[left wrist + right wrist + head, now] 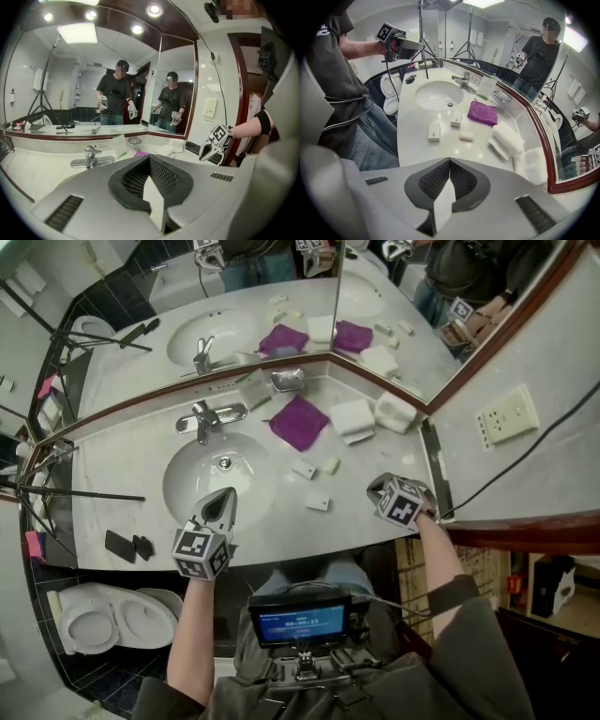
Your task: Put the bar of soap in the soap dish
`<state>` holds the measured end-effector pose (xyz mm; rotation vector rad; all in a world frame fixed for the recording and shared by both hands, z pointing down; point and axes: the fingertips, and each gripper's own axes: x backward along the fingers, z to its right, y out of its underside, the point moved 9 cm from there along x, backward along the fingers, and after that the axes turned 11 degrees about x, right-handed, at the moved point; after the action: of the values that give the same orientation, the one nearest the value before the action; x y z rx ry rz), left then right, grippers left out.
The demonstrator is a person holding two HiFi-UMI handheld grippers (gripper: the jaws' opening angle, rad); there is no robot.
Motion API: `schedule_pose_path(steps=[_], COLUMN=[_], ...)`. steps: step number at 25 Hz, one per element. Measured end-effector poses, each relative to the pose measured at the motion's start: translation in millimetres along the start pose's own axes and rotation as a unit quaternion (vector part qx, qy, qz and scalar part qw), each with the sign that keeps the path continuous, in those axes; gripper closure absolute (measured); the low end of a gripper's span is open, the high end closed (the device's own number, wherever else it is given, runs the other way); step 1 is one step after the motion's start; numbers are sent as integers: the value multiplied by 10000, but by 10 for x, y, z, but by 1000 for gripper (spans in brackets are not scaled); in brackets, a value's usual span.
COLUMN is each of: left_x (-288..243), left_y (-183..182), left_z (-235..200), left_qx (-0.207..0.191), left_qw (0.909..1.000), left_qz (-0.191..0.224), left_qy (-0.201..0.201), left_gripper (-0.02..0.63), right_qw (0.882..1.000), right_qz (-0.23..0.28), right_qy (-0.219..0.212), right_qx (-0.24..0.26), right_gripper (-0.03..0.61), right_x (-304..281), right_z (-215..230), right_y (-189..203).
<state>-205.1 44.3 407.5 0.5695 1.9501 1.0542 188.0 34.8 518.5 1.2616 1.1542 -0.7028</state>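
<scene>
The cream bar of soap lies on the white counter, right of the basin. The metal soap dish stands at the back by the mirror, behind the purple cloth. My left gripper hovers over the front rim of the basin, shut and empty. My right gripper hangs above the counter's front right, pointing down, also shut with nothing in it. The soap is a short way beyond its tips.
Two small white boxes lie near the soap. Folded white towels sit at the back right, with the faucet behind the basin. Dark items rest at the front left. Mirrors line the back and right.
</scene>
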Motion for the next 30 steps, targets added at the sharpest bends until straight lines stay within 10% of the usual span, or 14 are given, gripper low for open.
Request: schedule_pose_path(steps=[21,30], left_x=[1,-31], left_y=[-154,-28], left_z=[-247,-391], left_qx=[-277,-145], left_qw=[9989,9992], left_qz=[-148,-208], left_qy=[340,295], left_gripper=[607,607], right_qw=[9947,9286], right_qz=[236,380], right_qy=[411,1103], right_qx=[-909,-3524], right_gripper=[543,395], right_x=[-200,-648], right_z=[-23,157], right_y=[-281,-201])
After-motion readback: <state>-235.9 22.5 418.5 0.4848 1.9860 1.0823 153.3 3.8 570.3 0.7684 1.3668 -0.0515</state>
